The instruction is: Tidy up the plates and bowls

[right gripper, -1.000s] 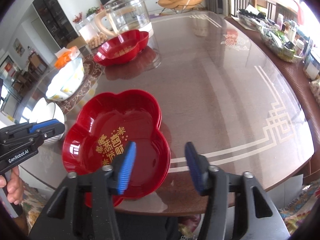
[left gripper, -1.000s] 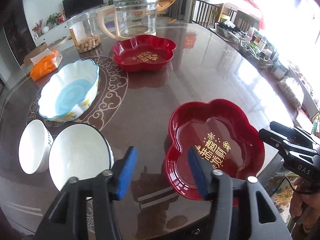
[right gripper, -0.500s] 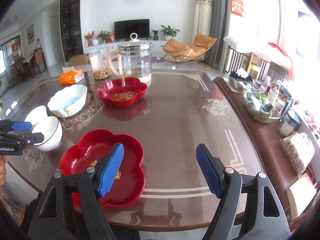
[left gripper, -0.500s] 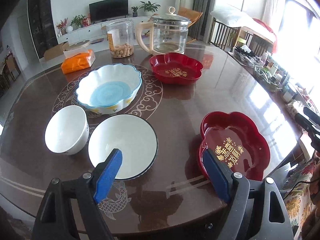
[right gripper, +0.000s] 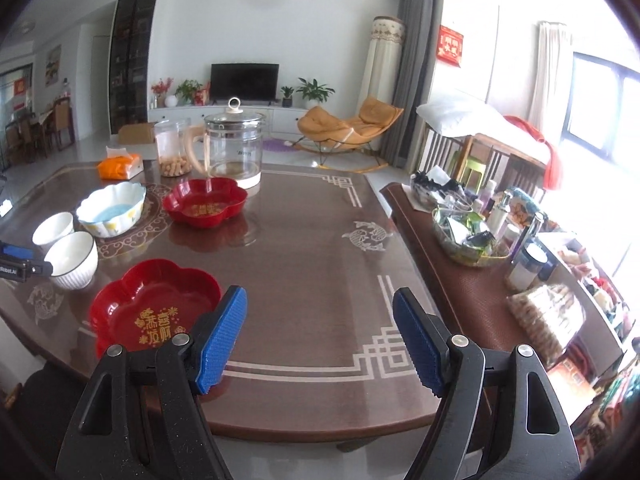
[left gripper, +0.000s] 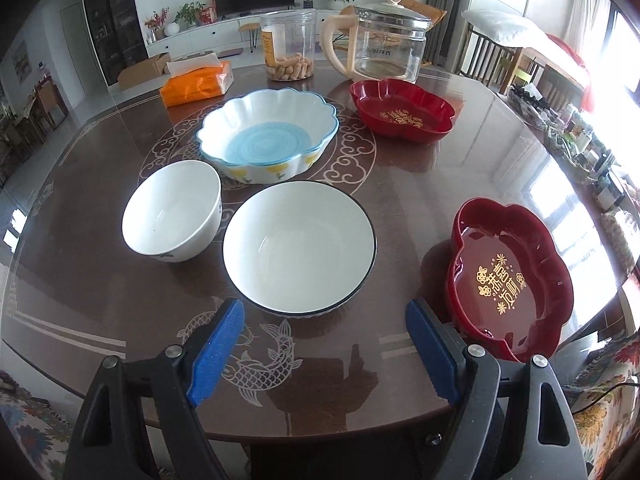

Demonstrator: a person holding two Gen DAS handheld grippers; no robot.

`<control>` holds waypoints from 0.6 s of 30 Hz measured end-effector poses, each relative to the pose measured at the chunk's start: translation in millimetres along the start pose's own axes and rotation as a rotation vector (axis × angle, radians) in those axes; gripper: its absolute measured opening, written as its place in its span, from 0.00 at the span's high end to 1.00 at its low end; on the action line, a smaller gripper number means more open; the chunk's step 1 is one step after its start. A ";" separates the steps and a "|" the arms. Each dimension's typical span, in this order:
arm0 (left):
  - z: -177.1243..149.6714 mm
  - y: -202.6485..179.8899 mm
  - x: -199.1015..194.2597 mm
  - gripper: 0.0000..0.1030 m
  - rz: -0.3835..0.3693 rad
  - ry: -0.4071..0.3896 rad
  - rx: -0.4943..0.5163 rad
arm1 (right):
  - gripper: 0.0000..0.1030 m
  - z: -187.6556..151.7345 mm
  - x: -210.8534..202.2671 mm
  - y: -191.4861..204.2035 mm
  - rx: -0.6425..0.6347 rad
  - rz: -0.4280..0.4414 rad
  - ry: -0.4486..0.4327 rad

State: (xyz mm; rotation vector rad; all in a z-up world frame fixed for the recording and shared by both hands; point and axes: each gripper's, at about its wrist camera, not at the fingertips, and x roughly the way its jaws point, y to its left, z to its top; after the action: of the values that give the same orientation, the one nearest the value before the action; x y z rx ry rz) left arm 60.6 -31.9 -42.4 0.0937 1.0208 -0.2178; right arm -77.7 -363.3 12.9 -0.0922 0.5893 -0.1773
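**Left wrist view: 2 empty grippers, 5 loose dishes, a slick table**

Left wrist view looks down on a glossy brown table (left gripper: 460,200). The left gripper (left gripper: 324,344) stands wide open with nothing between its blue pads, hovering over the near table edge. Just ahead sits the black-rimmed white bowl (left gripper: 300,246), with the small white bowl (left gripper: 172,210) near its left and the scalloped blue bowl (left gripper: 268,140) behind both. A near red plate (left gripper: 508,276) lies at the right, close to the table edge, and a far red plate (left gripper: 402,114) sits by the glass kettle (left gripper: 384,50).

From the right wrist view, the right gripper (right gripper: 320,336) is also spread wide and holds nothing; the near red plate lies just left of its left pad.

Risks, as I judge them:
1. The near red plate could slide off the edge if a pad nudges its rim instead of pinching it.
2. A ceramic bowl pinched by 1 thin rim could tip or slip and chip.
3. Stacking the 2 white bowls carelessly could knock them together.
4. Reaching for the far red plate could bump the kettle or the clear jar (left gripper: 288,50).
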 end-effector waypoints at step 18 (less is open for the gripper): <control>3.9 -14.1 -17.7 0.20 0.047 -0.041 0.021 | 0.24 -9.6 1.8 -7.0 -0.023 0.006 -0.007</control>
State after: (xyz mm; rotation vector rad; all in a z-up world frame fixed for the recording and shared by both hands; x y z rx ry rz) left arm 51.8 -43.9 -24.9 0.1320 0.9743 -0.1871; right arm -82.6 -370.8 4.9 -0.1136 0.5847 -0.1638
